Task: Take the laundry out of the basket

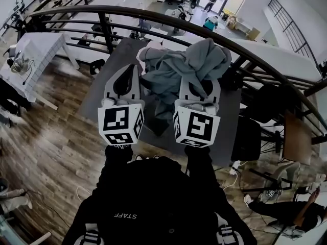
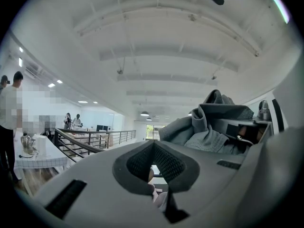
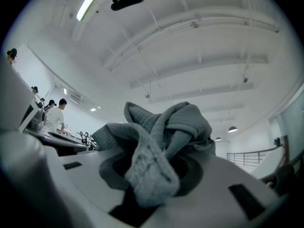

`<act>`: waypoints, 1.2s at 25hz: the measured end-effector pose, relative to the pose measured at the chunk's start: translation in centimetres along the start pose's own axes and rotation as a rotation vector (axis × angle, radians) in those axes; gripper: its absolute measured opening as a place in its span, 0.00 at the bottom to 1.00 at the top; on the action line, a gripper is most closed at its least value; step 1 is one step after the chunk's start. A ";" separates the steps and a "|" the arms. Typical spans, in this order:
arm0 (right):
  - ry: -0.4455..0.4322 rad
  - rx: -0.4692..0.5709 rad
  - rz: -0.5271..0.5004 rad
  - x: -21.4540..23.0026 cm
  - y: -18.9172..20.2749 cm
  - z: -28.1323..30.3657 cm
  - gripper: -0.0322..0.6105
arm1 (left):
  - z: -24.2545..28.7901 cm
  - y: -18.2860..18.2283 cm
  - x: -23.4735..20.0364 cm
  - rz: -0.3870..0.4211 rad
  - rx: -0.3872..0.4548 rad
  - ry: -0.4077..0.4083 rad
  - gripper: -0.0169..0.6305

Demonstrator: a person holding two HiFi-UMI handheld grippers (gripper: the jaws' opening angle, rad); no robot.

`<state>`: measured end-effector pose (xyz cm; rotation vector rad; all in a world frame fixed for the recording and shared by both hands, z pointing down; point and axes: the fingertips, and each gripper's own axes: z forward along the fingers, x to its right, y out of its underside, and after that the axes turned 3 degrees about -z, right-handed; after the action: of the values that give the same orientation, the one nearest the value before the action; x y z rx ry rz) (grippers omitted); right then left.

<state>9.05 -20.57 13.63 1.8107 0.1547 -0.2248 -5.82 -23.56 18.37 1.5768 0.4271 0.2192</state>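
Note:
A crumpled grey garment [image 1: 189, 65] is lifted high in front of me, and my right gripper [image 1: 199, 88] is shut on it. In the right gripper view the grey cloth [image 3: 161, 137] bunches between the jaws and spills over them; my right gripper [image 3: 152, 175] points up at the ceiling. My left gripper [image 1: 125, 83] is raised beside it, to the left of the garment. In the left gripper view my left gripper [image 2: 154, 170] has its jaws together with no cloth clearly between them, and the grey garment [image 2: 213, 127] hangs to its right. A pale cloth [image 1: 149, 47] shows behind the garment. I see no basket.
A dark curved railing [image 1: 153, 17] runs across behind the grippers. Below them lies a grey rectangular surface [image 1: 99, 96] on the wooden floor. A white-covered table [image 1: 30, 55] stands at the left, a black chair [image 1: 250, 137] at the right. A person [image 1: 291, 213] is at the lower right.

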 end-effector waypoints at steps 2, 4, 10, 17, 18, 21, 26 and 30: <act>0.001 0.001 0.002 0.0 0.0 0.0 0.25 | 0.1 0.0 0.1 0.004 0.001 0.001 0.02; 0.002 0.003 0.003 -0.1 0.0 0.1 0.25 | 0.1 -0.1 0.0 0.008 0.002 0.001 0.03; 0.003 0.000 0.004 0.0 0.6 0.3 0.25 | 0.4 0.4 -0.1 0.011 -0.001 -0.004 0.03; 0.005 -0.008 0.011 -0.2 1.3 0.5 0.25 | 0.6 0.7 -0.4 0.011 -0.002 -0.008 0.02; 0.006 -0.008 0.013 -0.1 1.3 0.5 0.25 | 0.6 0.7 -0.4 0.010 0.000 -0.011 0.03; 0.007 -0.006 0.018 -0.1 1.4 0.6 0.25 | 0.8 0.7 -0.5 0.008 0.001 -0.015 0.02; 0.007 -0.007 0.017 -0.3 1.4 0.8 0.25 | 0.9 1.1 -0.8 0.005 -0.007 -0.014 0.03; 0.008 -0.004 0.014 -0.4 1.4 1.0 0.25 | 1.1 1.2 -1.0 0.004 -0.008 -0.014 0.02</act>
<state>8.93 -21.91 14.81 1.8084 0.1482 -0.2067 -6.12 -24.94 19.65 1.5707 0.4123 0.2125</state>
